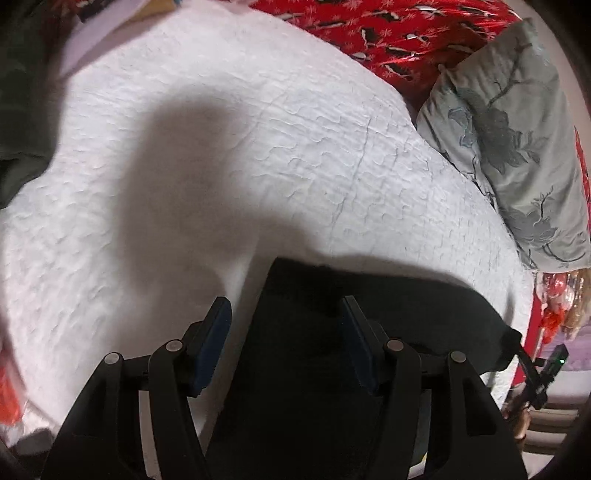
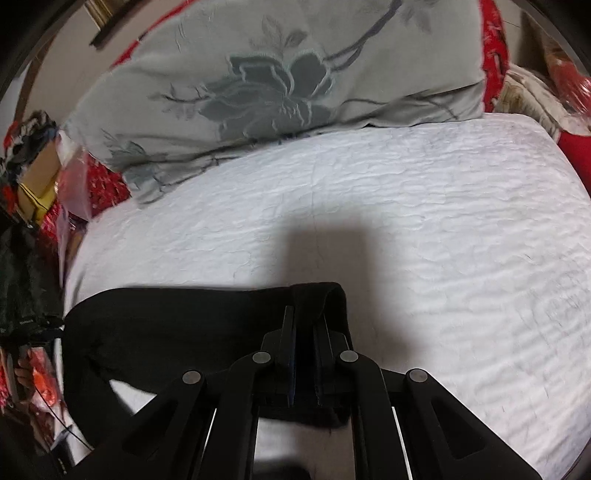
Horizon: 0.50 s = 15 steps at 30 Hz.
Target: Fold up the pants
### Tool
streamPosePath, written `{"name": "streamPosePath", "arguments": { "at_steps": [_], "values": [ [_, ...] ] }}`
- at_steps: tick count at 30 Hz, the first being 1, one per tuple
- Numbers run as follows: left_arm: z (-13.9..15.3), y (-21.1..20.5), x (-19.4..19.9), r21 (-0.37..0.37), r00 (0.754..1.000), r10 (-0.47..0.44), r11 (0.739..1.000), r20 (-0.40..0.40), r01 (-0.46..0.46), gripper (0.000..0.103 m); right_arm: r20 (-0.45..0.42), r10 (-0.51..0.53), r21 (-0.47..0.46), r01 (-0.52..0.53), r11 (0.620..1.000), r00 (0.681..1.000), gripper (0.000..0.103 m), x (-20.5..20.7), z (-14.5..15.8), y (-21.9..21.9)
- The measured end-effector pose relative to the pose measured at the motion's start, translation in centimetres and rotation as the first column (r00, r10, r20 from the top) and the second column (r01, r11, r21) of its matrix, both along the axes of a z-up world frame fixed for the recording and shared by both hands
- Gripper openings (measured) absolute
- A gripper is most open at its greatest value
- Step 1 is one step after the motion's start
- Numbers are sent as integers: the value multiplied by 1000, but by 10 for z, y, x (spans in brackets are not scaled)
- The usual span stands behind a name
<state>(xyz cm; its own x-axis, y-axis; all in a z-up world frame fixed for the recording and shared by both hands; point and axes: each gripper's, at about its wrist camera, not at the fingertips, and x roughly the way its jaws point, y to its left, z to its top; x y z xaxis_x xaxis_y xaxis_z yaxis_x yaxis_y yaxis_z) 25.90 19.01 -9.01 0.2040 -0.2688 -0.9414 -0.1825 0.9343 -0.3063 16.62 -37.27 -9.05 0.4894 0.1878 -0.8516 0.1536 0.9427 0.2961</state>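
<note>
The black pants (image 1: pixel 314 332) lie on a white quilted bed cover (image 1: pixel 258 147). In the left wrist view my left gripper (image 1: pixel 286 312) is open, its fingers spread over the pants' near left corner, with the cloth between and under them. In the right wrist view the pants (image 2: pixel 166 321) stretch to the left as a dark band. My right gripper (image 2: pixel 308 317) is shut on a folded edge of the pants, pinched between its fingers just above the bed cover (image 2: pixel 406 221).
A grey flowered pillow (image 1: pixel 517 140) lies at the bed's right side and also shows in the right wrist view (image 2: pixel 277 74). A red patterned cloth (image 1: pixel 388 33) lies beyond it. Boxes and bags (image 2: pixel 33 177) are piled at the left of the bed.
</note>
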Motion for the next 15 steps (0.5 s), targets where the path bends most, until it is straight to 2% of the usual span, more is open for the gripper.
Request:
{"name": "streamPosePath", "arguments": {
  "at_steps": [5,8,10,12,15],
  "values": [
    [-13,-9,18,-61,999,-26,998,-18,25,59,-35,32,-27,-33,999,999,11,15,-14,14],
    [-9,-14,19,-61,999,-37,997,-7,36,57,-37,32,-27,-33,999,999,11,16,-15,16],
    [-6,-15,18,-27,999,-35,999,-13,35,29,-40,33,-31,-34,999,999,11,16,-14,16],
    [-3,-13,14,-3,999,-31,1000,-15,31,28,-43,36,-40,-38,998,998,11,17,-13,17],
    [9,-14,5,44,999,-30,999,30,29,26,-45,28,-51,-30,998,999,8,17,-11,17]
  ]
}}
